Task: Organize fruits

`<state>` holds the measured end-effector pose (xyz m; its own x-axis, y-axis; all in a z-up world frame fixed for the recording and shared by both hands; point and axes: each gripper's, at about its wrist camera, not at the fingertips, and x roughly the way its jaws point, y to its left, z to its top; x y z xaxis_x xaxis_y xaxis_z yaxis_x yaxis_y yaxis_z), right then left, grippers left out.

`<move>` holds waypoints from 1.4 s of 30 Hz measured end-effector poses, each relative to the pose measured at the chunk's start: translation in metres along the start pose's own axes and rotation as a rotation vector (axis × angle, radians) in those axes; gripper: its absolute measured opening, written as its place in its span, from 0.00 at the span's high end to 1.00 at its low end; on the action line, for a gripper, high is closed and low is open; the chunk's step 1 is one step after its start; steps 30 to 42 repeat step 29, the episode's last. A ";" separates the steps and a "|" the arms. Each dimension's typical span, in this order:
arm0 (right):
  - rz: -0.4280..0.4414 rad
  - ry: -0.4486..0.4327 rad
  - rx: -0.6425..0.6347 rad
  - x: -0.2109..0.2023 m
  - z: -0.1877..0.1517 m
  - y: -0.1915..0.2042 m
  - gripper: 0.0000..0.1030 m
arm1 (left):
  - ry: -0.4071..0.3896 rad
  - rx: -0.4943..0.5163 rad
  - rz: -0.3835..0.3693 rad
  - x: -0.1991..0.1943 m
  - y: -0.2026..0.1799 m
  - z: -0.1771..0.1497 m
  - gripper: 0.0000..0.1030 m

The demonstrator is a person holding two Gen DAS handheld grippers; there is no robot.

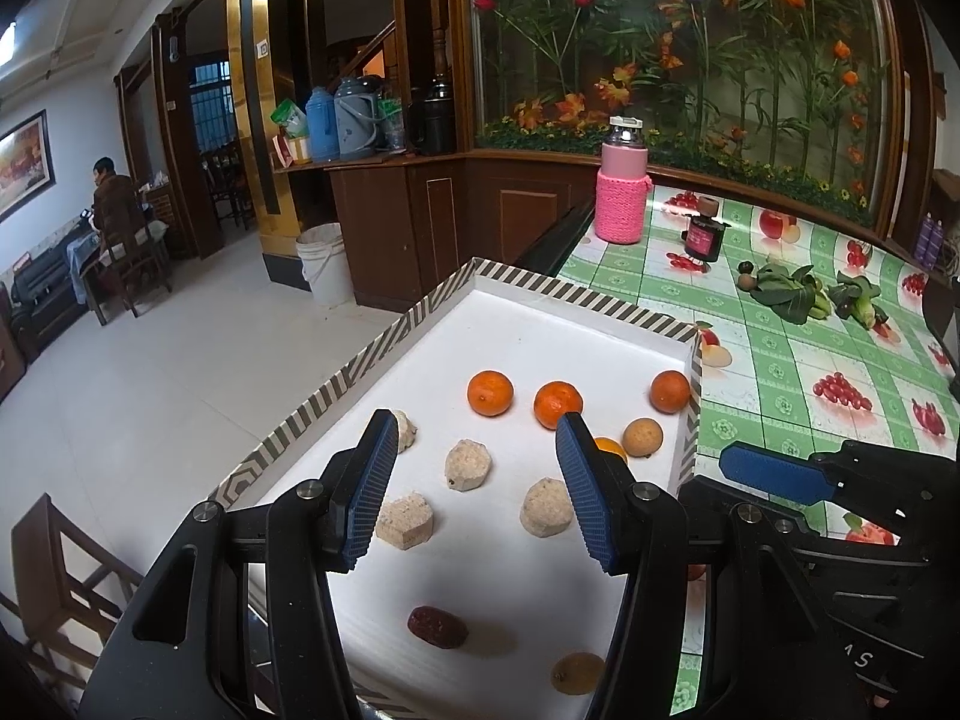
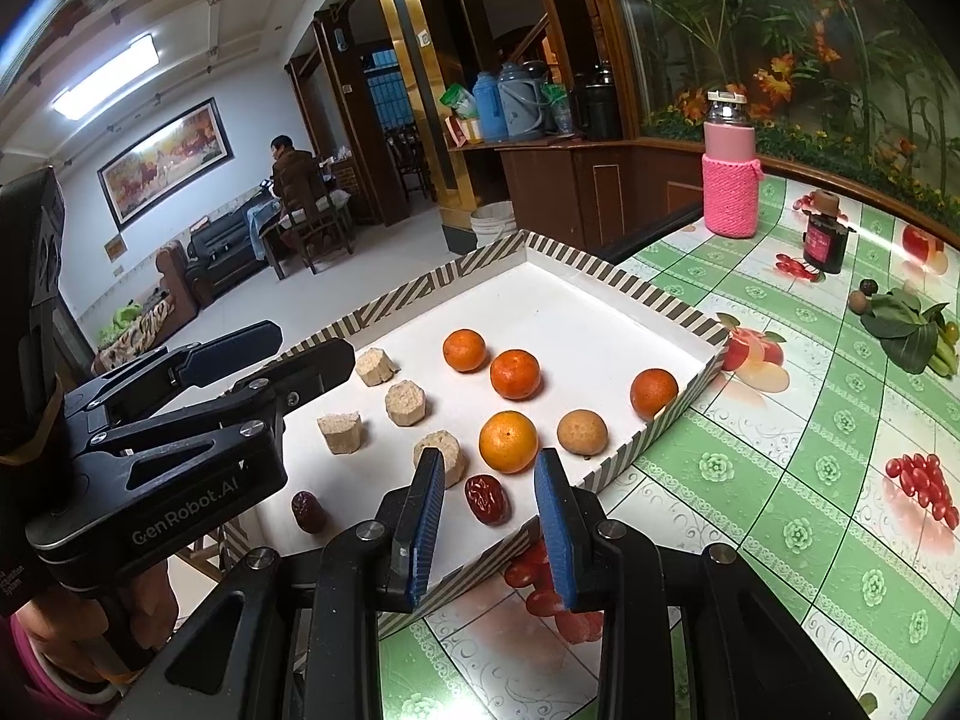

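Note:
A white tray with a striped rim (image 1: 384,336) (image 2: 678,306) holds several oranges (image 1: 490,392) (image 2: 507,441), a brown round fruit (image 1: 642,437) (image 2: 582,432), several beige cake pieces (image 1: 468,464) (image 2: 405,402) and red dates (image 1: 437,626) (image 2: 486,499). My left gripper (image 1: 477,492) is open and empty above the tray's near part, with cake pieces between and beyond its fingers. My right gripper (image 2: 489,531) is open and empty at the tray's near edge, just behind a date and the nearest orange. Each gripper shows in the other view (image 1: 780,474) (image 2: 234,354).
On the green patterned tablecloth (image 2: 810,480) stand a pink-sleeved bottle (image 1: 621,180) (image 2: 729,165) and a small dark jar (image 1: 703,234) (image 2: 827,234). Leafy greens (image 1: 792,294) (image 2: 906,330) lie at the far right. The tray overhangs the table's left edge above the floor.

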<state>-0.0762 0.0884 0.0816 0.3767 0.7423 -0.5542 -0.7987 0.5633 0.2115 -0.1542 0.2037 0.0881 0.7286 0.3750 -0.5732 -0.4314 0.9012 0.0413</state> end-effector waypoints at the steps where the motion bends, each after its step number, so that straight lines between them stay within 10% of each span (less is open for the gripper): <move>1: 0.001 0.000 0.000 0.000 0.000 0.000 0.71 | -0.001 0.000 0.002 0.000 0.000 0.000 0.47; 42: -0.113 -0.045 0.136 -0.048 -0.022 -0.065 0.71 | 0.004 0.110 -0.094 -0.006 -0.078 0.005 0.47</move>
